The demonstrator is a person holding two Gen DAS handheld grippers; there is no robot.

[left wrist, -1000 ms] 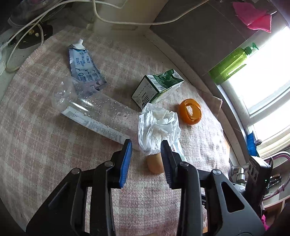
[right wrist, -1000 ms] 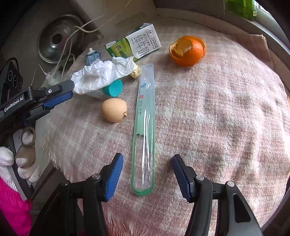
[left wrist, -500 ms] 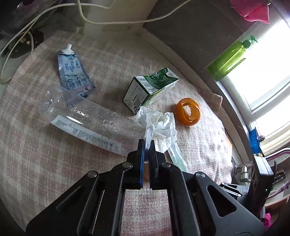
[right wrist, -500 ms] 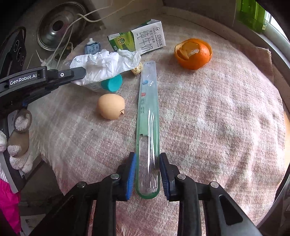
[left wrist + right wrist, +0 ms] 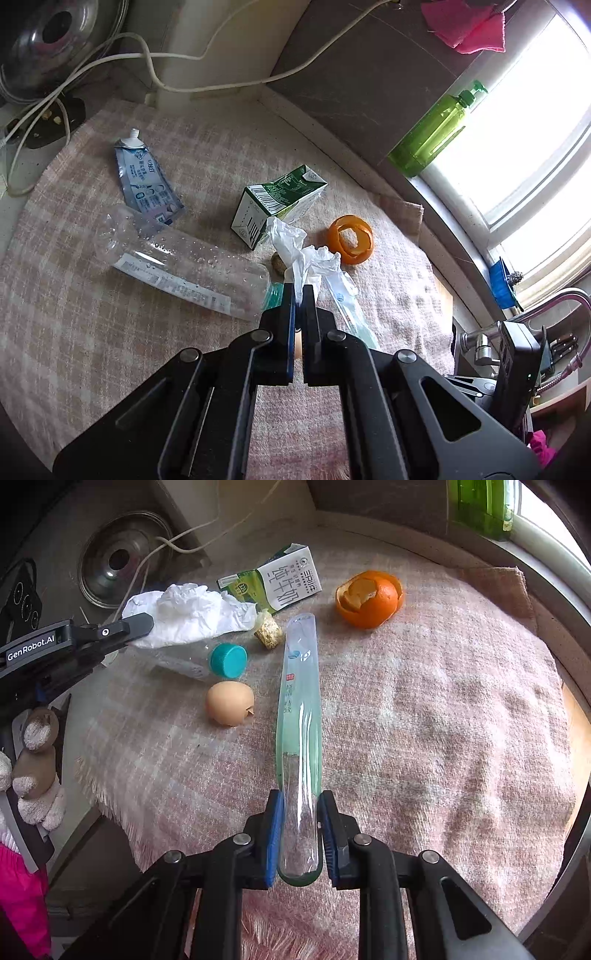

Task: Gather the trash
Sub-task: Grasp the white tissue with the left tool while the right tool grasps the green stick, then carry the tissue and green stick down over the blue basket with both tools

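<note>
Right wrist view showed the cloth (image 5: 443, 720) over the worktop, with trash spread on it. The bottle (image 5: 177, 266) lay on its side, and one end of the tissue (image 5: 188, 616) rested on it. The left gripper (image 5: 300, 295) had its fingers pinched tight on the tissue's near end. Tissue is thin, so it could rip if pulled fast, and a loose bit could drop back. It could also drag the bottle and make it roll.

Next was the carton (image 5: 275, 581), lying just behind the tissue; the tissue could catch on it. The long clear tube pack (image 5: 299, 709) lay flat on the cloth. The right gripper (image 5: 301, 827) held its near end, fingers closed on both sides. The pack looked slick and bendy. It could slide out, or its far end could swing and hit things.

The orange peel (image 5: 369, 598) sat apart, likely safe. The eggshell (image 5: 229, 703) sat just beside the pack and could get bumped and crack. The small brown lump (image 5: 269, 633) near the pack's far tip could be knocked away.
</note>
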